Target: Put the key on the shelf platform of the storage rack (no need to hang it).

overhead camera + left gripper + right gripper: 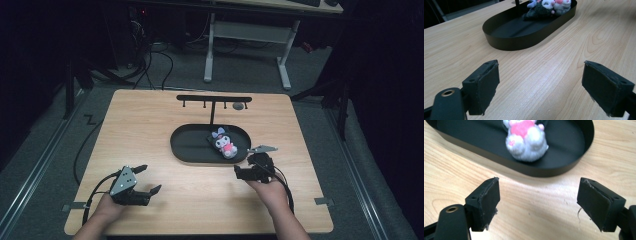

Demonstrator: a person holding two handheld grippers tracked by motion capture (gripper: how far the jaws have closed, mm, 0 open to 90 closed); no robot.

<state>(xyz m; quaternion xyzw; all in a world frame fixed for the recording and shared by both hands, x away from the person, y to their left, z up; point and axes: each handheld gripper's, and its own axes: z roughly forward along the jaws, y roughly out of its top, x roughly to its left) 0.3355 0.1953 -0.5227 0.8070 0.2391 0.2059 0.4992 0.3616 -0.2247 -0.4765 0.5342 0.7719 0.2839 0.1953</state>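
We see a light wooden desk (150, 130) from above, with a black oval tray (190, 145) sitting slightly toward 1 o'clock of the desk's centre. Inside the tray, at its 3 o'clock end, lies a small plush toy (223, 141) with a dark head, white face and pink body, resting on the tray floor. A black T-shaped rack (213, 100) with small hooks rises from the tray's 12 o'clock edge; a small grey object (238, 106) hangs at the rack's 3 o'clock end, too small for us to identify.

The left claw (149, 179) sits at about 7 o'clock on the desk, held in a hand (107, 207), well apart from the tray. In the left gripper view we note its jaws spread wide with only bare wood between them: released, holding nothing. The tray (506, 42) lies ahead toward 12 o'clock, the toy (546, 6) at its far end.

The right claw (250, 165) is at about 5 o'clock, just beside the tray's near rim, held in the other hand (272, 192). In the right gripper view its jaws also stand wide apart over bare desk (536, 205): released, empty. The tray rim (544, 171) is just beyond the jaw tips, and the plush toy (526, 142) lies inside, somewhat blurred.
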